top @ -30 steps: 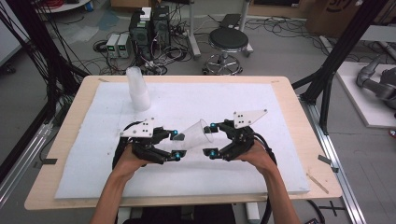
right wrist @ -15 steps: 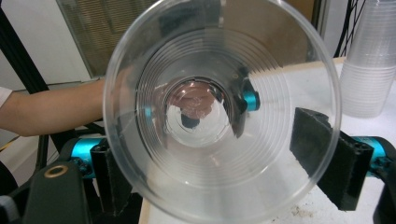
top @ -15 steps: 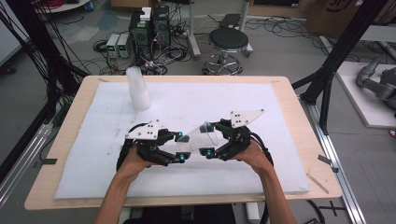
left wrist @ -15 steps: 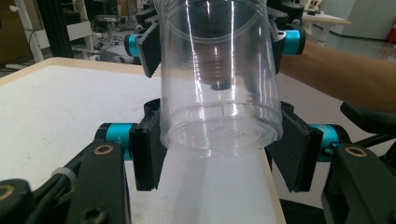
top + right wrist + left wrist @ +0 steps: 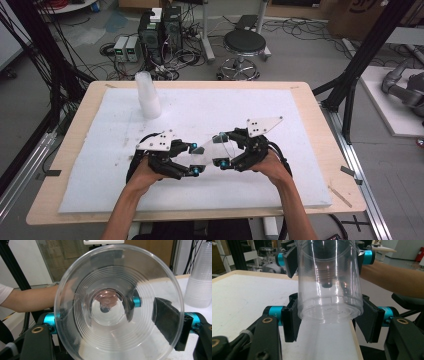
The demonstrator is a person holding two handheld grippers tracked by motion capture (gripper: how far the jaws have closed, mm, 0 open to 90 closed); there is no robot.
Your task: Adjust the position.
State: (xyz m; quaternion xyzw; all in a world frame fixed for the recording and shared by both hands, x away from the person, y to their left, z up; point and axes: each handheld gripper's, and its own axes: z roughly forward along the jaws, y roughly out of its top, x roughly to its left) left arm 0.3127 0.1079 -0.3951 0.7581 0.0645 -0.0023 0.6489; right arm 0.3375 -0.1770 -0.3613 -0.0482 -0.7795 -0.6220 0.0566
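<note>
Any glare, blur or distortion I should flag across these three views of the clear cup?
High view: soft, even light, and the clear cup is barely legible between the grippers. Left gripper view: bright vertical glare streaks on the cup wall, background softly blurred. Right gripper view: the cup's mouth sits close, its ribbed wall warping everything behind; the cup stack is slightly soft.

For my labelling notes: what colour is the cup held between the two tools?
Clear, colourless plastic cup; left gripper view shows it best.

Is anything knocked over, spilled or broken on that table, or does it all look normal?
Nothing looks spilled or broken. The one unusual sight is the clear plastic cup lying on its side in mid-air between the left gripper and right gripper, base toward the left. The stack of cups stands upright on the white mat.
</note>
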